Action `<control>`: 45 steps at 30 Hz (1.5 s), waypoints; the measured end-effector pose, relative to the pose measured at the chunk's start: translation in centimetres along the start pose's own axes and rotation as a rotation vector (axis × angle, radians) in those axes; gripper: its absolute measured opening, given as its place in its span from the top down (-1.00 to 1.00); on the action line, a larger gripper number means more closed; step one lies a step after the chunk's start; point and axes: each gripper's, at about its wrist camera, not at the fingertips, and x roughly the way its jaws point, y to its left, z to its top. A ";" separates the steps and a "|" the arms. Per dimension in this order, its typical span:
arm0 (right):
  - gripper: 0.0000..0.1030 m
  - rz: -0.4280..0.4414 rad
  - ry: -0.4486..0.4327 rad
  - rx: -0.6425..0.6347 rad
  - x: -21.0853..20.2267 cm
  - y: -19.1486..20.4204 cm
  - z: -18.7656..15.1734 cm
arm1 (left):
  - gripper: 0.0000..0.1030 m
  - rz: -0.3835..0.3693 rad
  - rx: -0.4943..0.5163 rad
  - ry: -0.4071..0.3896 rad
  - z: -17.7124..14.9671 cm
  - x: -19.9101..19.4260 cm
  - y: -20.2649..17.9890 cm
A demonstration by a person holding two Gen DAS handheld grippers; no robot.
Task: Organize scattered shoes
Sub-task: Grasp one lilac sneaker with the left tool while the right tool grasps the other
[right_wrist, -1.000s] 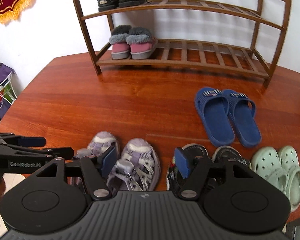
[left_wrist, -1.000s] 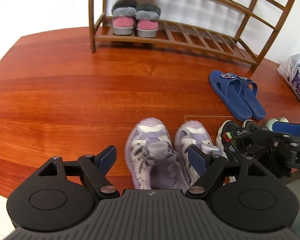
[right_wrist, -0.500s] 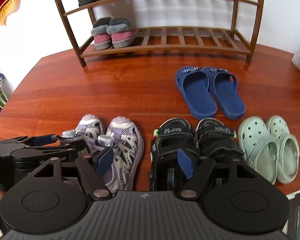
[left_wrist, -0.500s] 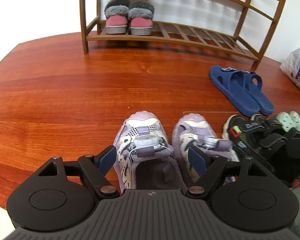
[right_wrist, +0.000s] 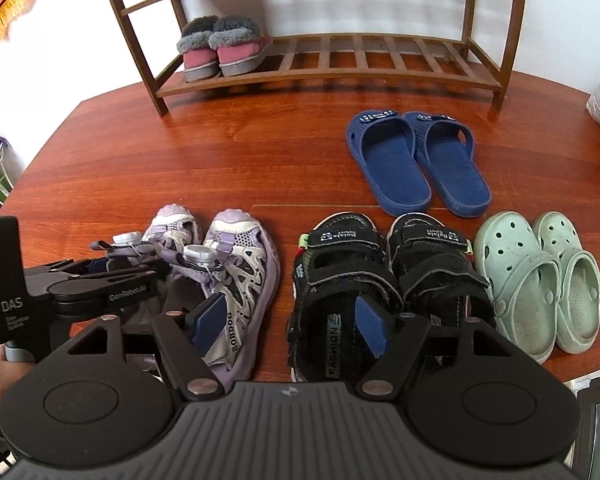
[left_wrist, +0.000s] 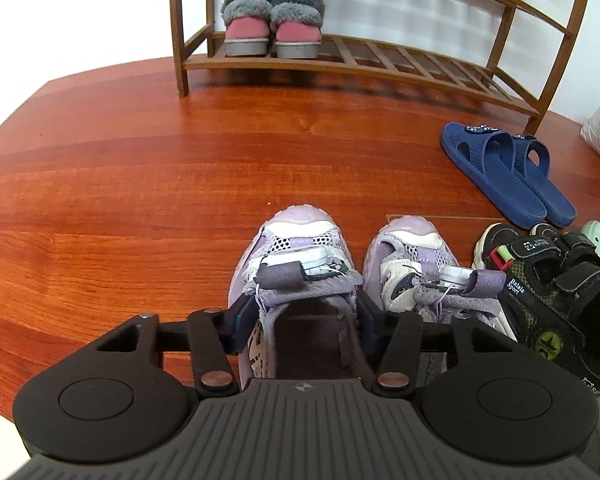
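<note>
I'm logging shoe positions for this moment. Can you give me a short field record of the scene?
left gripper: shut on left purple sneaker
right gripper: open, low over the gap between right purple sneaker and black sandals
floor: blue slides, green clogs
rack: pink fur slippers, bottom shelf

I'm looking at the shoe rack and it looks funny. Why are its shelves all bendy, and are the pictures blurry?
Left wrist view: the fisheye lens bows the shoe rack and rounds the floor, with white corners; the purple sneaker looks sharp. Right wrist view: same bending on the rack; soft glare on the floor by the blue slippers; nothing noticeably blurred.
</note>
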 end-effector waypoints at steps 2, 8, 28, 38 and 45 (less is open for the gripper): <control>-0.49 0.003 0.001 -0.001 0.2 0.0 0.0 | 0.09 0.009 0.003 -0.006 0.2 -0.1 -0.1; -0.49 0.024 0.000 -0.003 0.7 0.4 -0.1 | 0.15 0.024 -0.004 -0.026 0.8 -0.8 0.3; -0.55 0.052 -0.015 0.070 7.6 6.2 1.1 | 0.15 0.038 -0.022 -0.054 5.6 -7.1 5.6; -0.19 -0.036 -0.058 0.088 10.2 7.6 -0.1 | 0.15 -0.009 -0.004 -0.046 7.6 -6.9 7.6; 0.05 -0.055 -0.086 0.087 10.2 8.1 -0.1 | 0.15 -0.048 0.031 -0.035 9.0 -5.6 8.3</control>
